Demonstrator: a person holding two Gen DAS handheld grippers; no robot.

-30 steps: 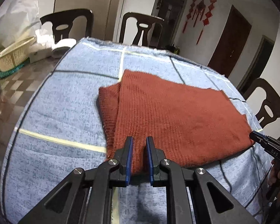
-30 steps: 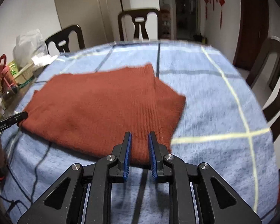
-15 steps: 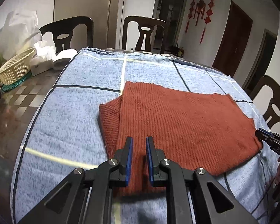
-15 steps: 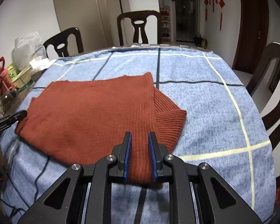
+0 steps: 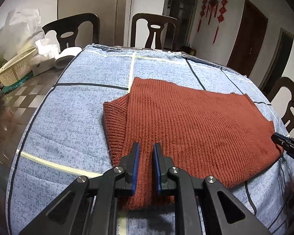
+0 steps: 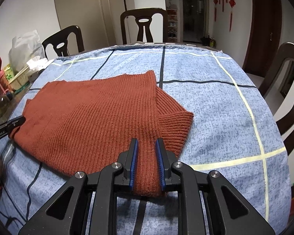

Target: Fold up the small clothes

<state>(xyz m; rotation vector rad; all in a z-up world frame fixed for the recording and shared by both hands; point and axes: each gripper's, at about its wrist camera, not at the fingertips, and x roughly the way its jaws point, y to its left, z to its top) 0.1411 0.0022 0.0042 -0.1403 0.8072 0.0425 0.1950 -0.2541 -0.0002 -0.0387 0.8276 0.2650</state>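
A rust-red knitted garment (image 5: 186, 121) lies folded on the blue checked tablecloth (image 5: 72, 113); it also shows in the right wrist view (image 6: 92, 117). My left gripper (image 5: 146, 148) is shut on the garment's near left corner, cloth bunched between its blue pads. My right gripper (image 6: 146, 143) is shut on the near right corner, by the ribbed cuff (image 6: 174, 125). Each gripper's tip shows at the other view's edge: the right gripper (image 5: 284, 145) and the left gripper (image 6: 11, 125).
Dark wooden chairs (image 5: 152, 31) ring the round table. A cream basket (image 5: 15, 66), a tissue box (image 5: 43, 58) and a white bag (image 5: 19, 31) sit on the bare tabletop at far left. Bottles and packets (image 6: 0, 84) stand at the left edge.
Both grippers have lifted and pulled back slightly with the garment's near edge in them; the cloth now bunches higher between the pads. The garment's far part stays flat.
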